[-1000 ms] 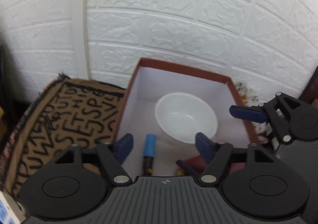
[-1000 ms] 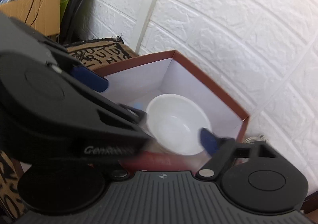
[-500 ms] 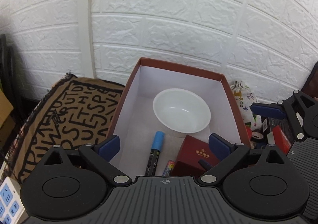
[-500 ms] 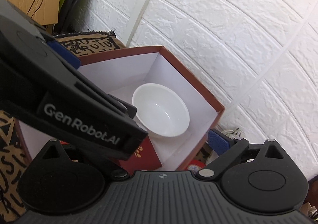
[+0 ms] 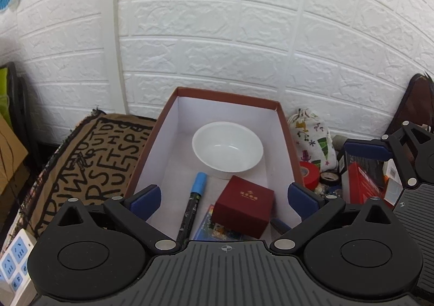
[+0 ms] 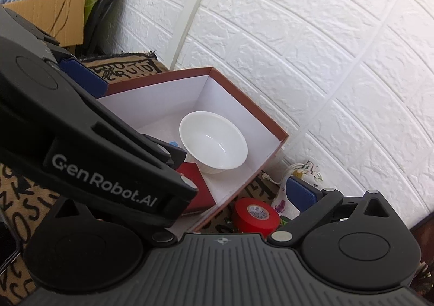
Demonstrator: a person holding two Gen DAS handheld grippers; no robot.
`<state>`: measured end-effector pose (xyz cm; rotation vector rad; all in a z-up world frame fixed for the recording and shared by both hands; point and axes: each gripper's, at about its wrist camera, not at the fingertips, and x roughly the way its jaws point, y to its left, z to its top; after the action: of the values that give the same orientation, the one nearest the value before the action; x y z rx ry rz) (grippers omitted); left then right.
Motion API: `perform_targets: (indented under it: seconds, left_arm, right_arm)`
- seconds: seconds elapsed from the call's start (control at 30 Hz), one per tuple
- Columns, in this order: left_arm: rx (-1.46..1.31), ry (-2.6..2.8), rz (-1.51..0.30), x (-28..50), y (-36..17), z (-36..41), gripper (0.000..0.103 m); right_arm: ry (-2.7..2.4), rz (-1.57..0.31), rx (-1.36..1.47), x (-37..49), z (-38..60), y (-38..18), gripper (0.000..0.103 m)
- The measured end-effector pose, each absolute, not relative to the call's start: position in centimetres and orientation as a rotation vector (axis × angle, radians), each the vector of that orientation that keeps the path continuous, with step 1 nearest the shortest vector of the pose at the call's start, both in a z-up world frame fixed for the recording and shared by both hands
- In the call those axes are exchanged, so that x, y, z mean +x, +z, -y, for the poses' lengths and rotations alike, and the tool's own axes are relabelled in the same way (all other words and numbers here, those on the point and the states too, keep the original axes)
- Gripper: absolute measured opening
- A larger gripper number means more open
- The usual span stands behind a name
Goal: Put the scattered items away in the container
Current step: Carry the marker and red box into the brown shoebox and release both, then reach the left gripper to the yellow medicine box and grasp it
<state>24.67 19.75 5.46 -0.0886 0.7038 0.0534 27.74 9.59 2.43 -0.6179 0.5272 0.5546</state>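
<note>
A brown box with a white inside (image 5: pixel 282 116) (image 6: pixel 244 105) stands against the wall. It holds a white bowl (image 5: pixel 227 146) (image 6: pixel 213 139), a blue-capped marker (image 5: pixel 193 202), a dark red gift box (image 5: pixel 242 205) (image 6: pixel 194 178) and a colourful flat packet (image 5: pixel 214 230). My left gripper (image 5: pixel 225 197) is open and empty above the box's near end. My right gripper (image 6: pixel 195 192) is open and empty to the right of the box; its left finger is hidden behind the left gripper's body. A red tape roll (image 6: pixel 256 215) (image 5: pixel 310 174) lies outside the box.
A printed cloth pouch (image 5: pixel 312 140) (image 6: pixel 301 173), small tape rolls (image 5: pixel 329 177) and red and black packets (image 5: pixel 360 181) lie right of the box. A lettered mat (image 5: pixel 89 156) covers the surface at left. A power strip (image 5: pixel 13 259) sits at lower left. A cardboard carton (image 6: pixel 54 15) stands behind.
Both grippers have pulled back and up from the box. The left jaws have opened wider. The dark red gift box now lies in the box.
</note>
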Motion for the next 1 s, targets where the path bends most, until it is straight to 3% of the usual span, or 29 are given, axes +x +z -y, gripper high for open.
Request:
perform_targets:
  seconds: [0.47, 0.77, 1.0]
  left_arm:
    - [-0.056, 0.063, -0.598, 15.7, 3.7, -12.3, 0.103]
    - [-0.25, -0.025, -0.68, 11.9, -2.4, -10.5, 0.103]
    - [-0.183, -0.051, -0.699, 11.2, -6.0, -9.7, 0.103]
  right_arm:
    - [0.621, -0.549, -0.473, 21.2, -2.3, 2.2, 0.102]
    - [0.619, -0.535, -0.335, 16.0, 2.5, -1.3, 0.102]
    - [0.549, -0.571, -0.188, 14.2, 4.5, -5.8, 0.102]
